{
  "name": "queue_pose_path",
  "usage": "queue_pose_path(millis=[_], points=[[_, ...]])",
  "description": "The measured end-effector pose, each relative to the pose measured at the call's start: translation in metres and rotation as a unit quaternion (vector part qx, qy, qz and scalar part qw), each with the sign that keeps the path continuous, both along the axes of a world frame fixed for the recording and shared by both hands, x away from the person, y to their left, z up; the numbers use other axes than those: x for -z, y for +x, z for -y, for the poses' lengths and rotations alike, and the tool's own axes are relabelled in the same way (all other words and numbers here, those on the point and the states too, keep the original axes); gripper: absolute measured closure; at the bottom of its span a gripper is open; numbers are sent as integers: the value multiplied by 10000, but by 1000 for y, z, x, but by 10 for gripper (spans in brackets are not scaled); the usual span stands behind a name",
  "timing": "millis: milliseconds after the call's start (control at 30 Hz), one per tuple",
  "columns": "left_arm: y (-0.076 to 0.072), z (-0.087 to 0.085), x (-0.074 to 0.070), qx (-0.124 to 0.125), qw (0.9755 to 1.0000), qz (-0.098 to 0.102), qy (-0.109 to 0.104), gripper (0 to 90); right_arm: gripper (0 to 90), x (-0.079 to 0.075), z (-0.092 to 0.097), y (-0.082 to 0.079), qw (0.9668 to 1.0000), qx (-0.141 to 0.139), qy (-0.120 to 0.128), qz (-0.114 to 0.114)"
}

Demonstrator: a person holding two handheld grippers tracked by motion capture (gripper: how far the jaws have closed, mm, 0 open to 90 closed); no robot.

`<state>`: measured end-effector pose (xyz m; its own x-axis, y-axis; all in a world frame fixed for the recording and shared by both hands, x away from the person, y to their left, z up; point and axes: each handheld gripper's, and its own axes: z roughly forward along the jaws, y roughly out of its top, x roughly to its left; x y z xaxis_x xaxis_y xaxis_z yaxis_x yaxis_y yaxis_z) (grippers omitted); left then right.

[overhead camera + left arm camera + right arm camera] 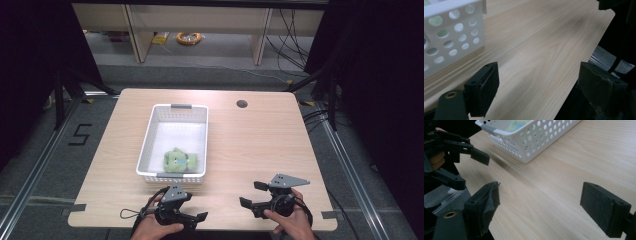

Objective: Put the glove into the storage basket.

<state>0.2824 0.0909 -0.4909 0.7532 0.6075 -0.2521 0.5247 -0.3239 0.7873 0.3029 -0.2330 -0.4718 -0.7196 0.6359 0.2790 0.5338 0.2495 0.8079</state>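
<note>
The left claw (pixel 200 218) hovers low over the near edge of the table (pixel 250 150), its jaws spread wide with nothing between them; in the left gripper view (pixel 537 85) only bare wood grain lies between the two black pads. The right claw (pixel 252 194) is held near the table's front right area, jaws likewise wide apart and empty, and in the right gripper view (pixel 540 206) the gap between them frames plain tabletop. Each is held by a hand: the left hand (pixel 155 229) and right hand (pixel 292 222) come in from the bottom edge. Just beyond the left claw sits a white perforated basket (pixel 150 135), long side running away from the person, its near wall close to the table's front. Inside it, at the near end, lies a green plush toy (pixel 179 160). A dark round hole (pixel 242 104) is set in the far part of the table.
</note>
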Motion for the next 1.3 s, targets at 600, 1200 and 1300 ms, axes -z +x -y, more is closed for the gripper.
queue_pose_path(millis=[600, 1200, 1300], points=[[-17, -5, 13, 45, 9996, -10, 270, 158, 160, 21, 7, -32, 9987, -78, -378, -333], [-21, -5, 17, 30, 9995, 8, 325, 158, 160, 28, 8, -40, 9982, -263, -436, -313], [-21, -6, 16, 39, 9991, 8, 413, 158, 160, 28, 8, -40, 9979, -270, -502, -296]])
